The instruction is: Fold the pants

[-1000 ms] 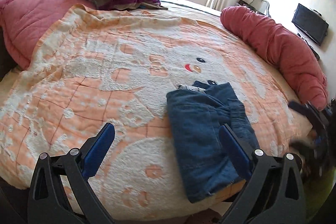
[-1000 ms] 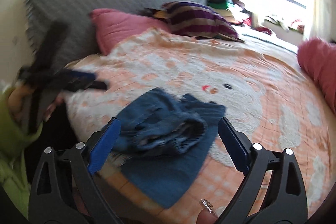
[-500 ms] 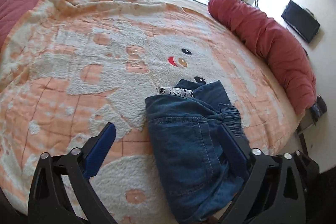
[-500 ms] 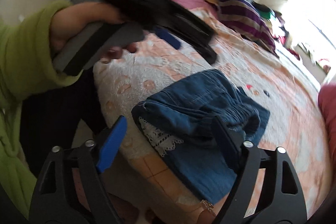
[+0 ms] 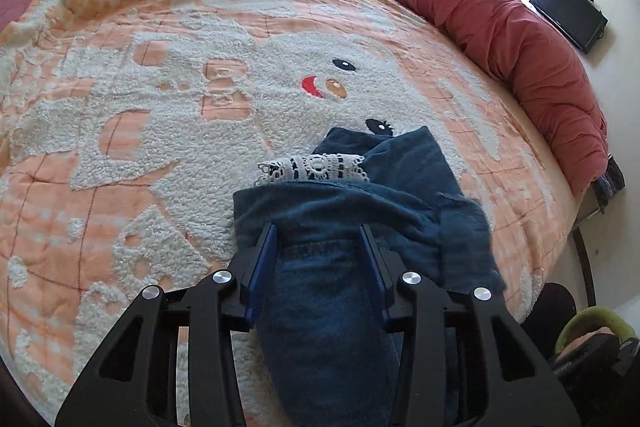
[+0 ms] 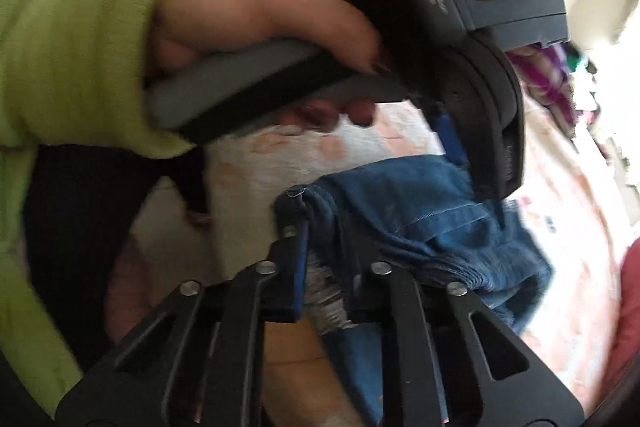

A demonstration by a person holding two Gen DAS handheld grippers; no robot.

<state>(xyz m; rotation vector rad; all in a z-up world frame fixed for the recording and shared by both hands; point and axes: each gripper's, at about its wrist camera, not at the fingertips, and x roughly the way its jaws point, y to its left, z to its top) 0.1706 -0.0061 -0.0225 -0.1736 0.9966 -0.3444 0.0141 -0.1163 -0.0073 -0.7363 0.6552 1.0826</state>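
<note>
Folded blue pants (image 5: 352, 227) lie on the peach blanket (image 5: 140, 107). Left gripper (image 5: 320, 251): jaws narrowed, clamping a denim fold. Right gripper (image 6: 324, 255): jaws nearly closed, pinching the pants' near edge.

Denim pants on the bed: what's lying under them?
Under the denim pants lies the orange-and-white fleece blanket. White lace trim pokes out beneath a fold. Whatever else sits under the denim is covered.
</note>
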